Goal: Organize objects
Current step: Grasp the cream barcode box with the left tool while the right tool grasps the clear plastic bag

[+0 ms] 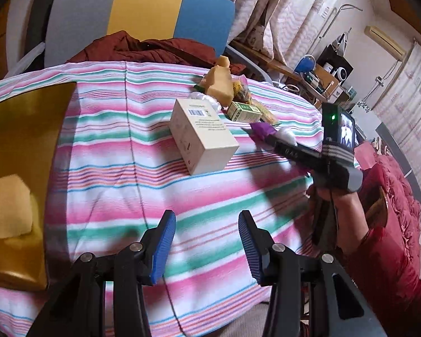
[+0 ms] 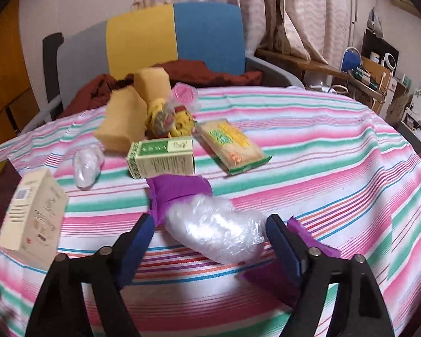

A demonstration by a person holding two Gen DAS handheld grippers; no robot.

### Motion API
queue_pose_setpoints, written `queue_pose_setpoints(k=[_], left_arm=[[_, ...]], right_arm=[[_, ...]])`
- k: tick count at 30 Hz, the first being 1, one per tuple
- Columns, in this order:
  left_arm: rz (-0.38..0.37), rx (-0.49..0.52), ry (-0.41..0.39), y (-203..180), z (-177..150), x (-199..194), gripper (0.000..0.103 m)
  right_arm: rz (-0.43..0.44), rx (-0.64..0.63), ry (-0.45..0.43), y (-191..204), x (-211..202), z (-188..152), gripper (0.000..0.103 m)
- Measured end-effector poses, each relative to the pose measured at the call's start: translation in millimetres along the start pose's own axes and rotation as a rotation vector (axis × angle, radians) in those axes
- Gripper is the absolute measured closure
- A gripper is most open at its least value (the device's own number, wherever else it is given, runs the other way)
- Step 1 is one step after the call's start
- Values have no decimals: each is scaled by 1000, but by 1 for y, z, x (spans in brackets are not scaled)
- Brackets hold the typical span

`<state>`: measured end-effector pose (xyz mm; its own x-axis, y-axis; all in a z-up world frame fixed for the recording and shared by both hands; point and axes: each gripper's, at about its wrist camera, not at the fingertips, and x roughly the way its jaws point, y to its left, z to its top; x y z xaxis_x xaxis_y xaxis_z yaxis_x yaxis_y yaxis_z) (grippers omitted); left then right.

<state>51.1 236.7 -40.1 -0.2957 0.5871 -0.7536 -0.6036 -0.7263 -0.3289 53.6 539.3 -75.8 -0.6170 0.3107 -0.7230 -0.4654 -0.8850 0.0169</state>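
Note:
A round table with a striped cloth (image 1: 126, 151) holds loose objects. My left gripper (image 1: 207, 241) is open and empty above the near cloth. A cream box (image 1: 202, 137) lies ahead of it. My right gripper (image 2: 210, 238) is open, its pads on either side of a clear bubble-wrap bundle (image 2: 216, 227) that lies on purple paper (image 2: 176, 191); it also shows in the left wrist view (image 1: 269, 136). Beyond it lie a green box (image 2: 161, 157), a flat yellow-green packet (image 2: 233, 146), two yellow sponges (image 2: 120, 123), a second wrapped bundle (image 2: 87, 165) and a bag of small items (image 2: 171, 115).
A gold box (image 1: 16, 168) with a pale sponge (image 1: 8, 205) inside sits at the table's left. A chair with grey, yellow and blue back (image 2: 154, 42) and dark red cloth (image 2: 182, 70) stands behind. Cluttered shelves (image 2: 379, 70) are at the right.

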Motion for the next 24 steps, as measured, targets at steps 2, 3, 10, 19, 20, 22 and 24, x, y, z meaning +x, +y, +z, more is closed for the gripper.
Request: queue_pose_setpoints(k=[2,3,10,19,20,22,24], left_arm=[[7,1,-2,0,5,6,56],[11,-1,-5,-1,8,10,56],[31,-18,-4,-9,33,44,35],[85,33,-45,-31,64,77,25],[112,45,-47,-32,67,83,25],[150,52,-47,-31,69,91,25],[173,44,-47,-25,69,99,27]], right_arm=[[17,14,20,-1,5,-5,46],[21,22,22,-1,5,-8,57],[100,53,-32,6,-8,-24,65],[140,48,-66,19,-15,-37,64],[143,51,-66,18,-13,-36,64],[146,55,-69,17,-13,-36,64],[149,58,-71,17,-12,-36,64]])
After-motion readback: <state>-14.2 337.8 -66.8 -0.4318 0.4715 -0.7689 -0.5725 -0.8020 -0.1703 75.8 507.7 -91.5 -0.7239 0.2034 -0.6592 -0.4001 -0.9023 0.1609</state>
